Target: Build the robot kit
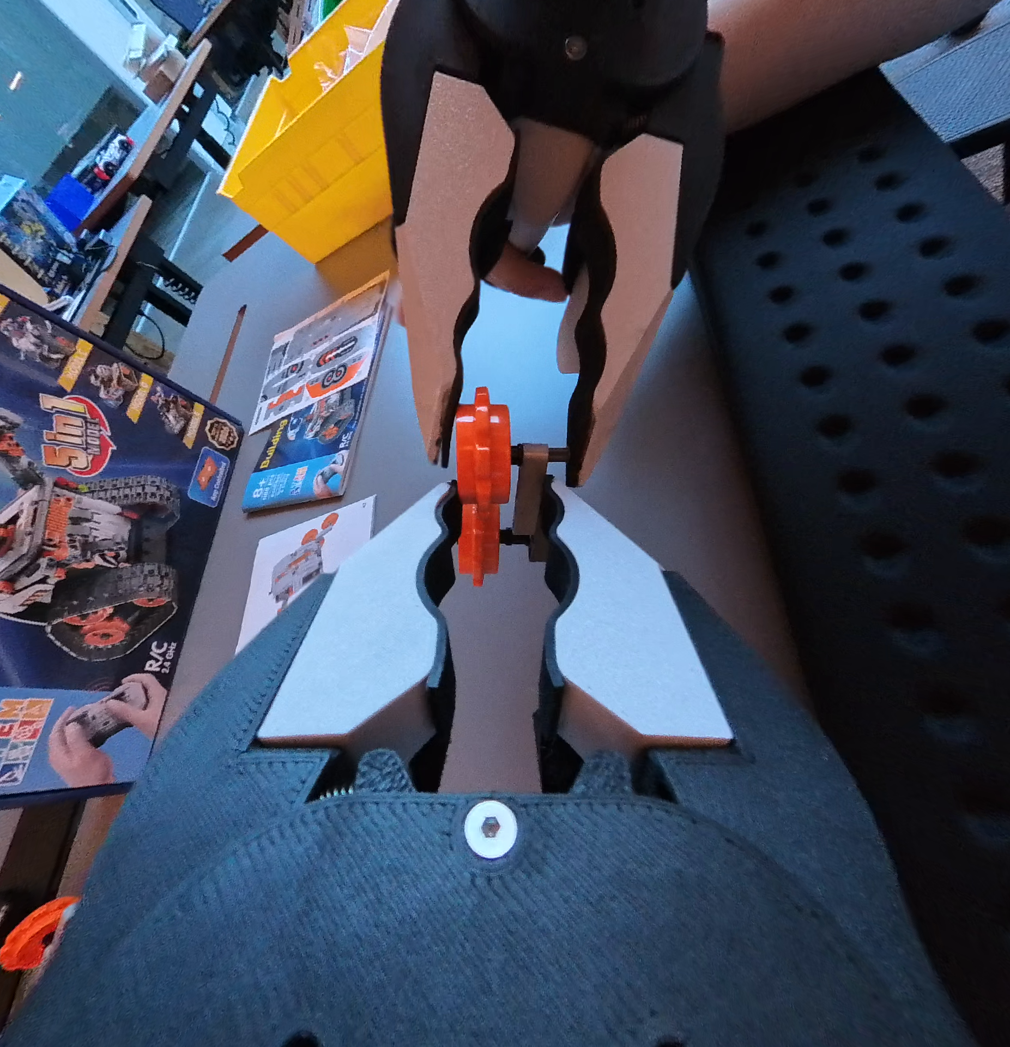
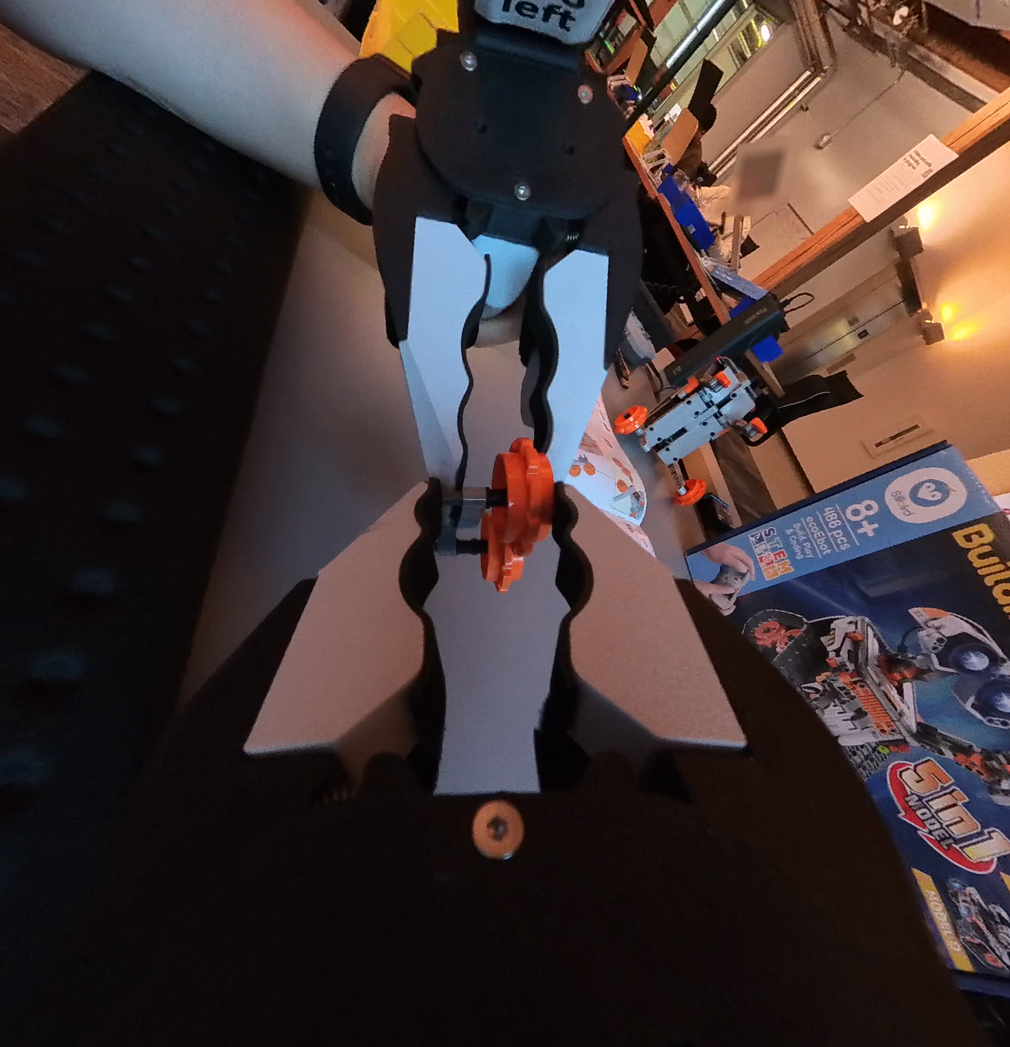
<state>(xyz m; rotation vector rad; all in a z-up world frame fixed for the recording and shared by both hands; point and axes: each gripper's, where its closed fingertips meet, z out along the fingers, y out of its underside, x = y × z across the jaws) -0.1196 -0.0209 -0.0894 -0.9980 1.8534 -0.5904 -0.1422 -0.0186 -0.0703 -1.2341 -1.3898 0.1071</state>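
A small assembly of two orange gears (image 1: 482, 447) on black axles through a grey beam (image 1: 528, 498) hangs in the air between my two grippers, which face each other tip to tip. My left gripper (image 1: 502, 490) is shut on it, across the lower gear and the beam. My right gripper (image 1: 502, 464) comes in from above and is shut across the upper gear and its axle end. In the right wrist view, my right gripper (image 2: 497, 498) pinches the grey beam (image 2: 454, 521) and the orange gears (image 2: 519, 493), with my left gripper (image 2: 502, 464) opposite.
A blue toy kit box (image 1: 95, 510) (image 2: 887, 680) lies on the grey table, with booklets (image 1: 315, 408) and a printed sheet (image 1: 304, 561) beside it. A yellow bin (image 1: 315, 147) stands behind. A black perforated panel (image 1: 887, 396) runs alongside. A part-built grey and orange model (image 2: 700, 413) sits farther off. The tips of both grippers are at nearly the same place.
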